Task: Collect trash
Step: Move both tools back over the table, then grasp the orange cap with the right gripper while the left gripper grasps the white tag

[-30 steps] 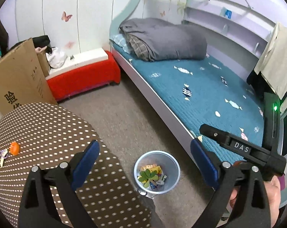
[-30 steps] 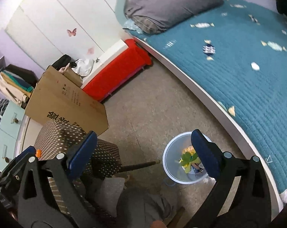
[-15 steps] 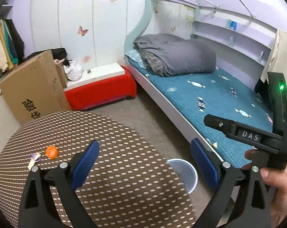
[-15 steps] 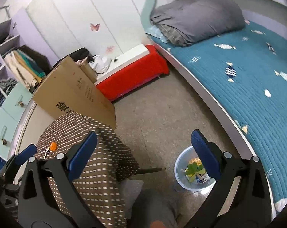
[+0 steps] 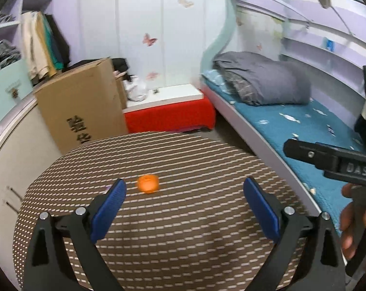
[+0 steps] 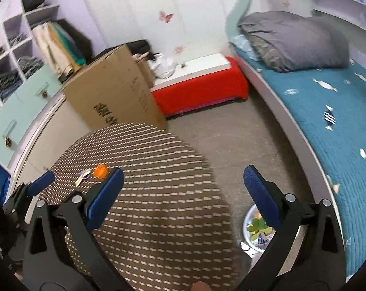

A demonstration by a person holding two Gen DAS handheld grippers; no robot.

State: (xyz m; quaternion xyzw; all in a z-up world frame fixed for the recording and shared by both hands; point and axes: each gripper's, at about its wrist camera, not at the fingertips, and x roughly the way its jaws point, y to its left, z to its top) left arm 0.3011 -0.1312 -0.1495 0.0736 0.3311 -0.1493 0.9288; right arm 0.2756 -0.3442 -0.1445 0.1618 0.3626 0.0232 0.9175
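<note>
At the bottom of the left wrist view my left claw [image 5: 184,197] is released, its blue pads spread wide with nothing between them, above the round brown worktop [image 5: 183,242] with its pale dashed pattern. The orange scrap [image 5: 147,183] lies on that worktop just right of the left-hand pad, a little blurred. In the right wrist view my right claw [image 6: 183,184] is likewise released and empty, low in the frame; the same orange scrap [image 6: 100,171] sits just left of its left-hand pad, touching or nearly touching a small pale wrapper [image 6: 82,176] further left. At the lower right of that view, partly behind the right-hand finger, the clear bin [image 6: 253,230] stands on the floor beside the worktop, with green and mixed litter inside.

At the right edge of the left wrist view the right claw's black body is visible, gripped by a hand [image 5: 355,220].

Further back, a tall cardboard box [image 5: 83,106] stands behind the worktop, left of centre. A red bench [image 5: 169,117] with a white top stands against the wall at centre. The bed [image 5: 292,131] with a teal cover runs along the right side, a grey duvet [image 5: 263,82] bundled at its head.
</note>
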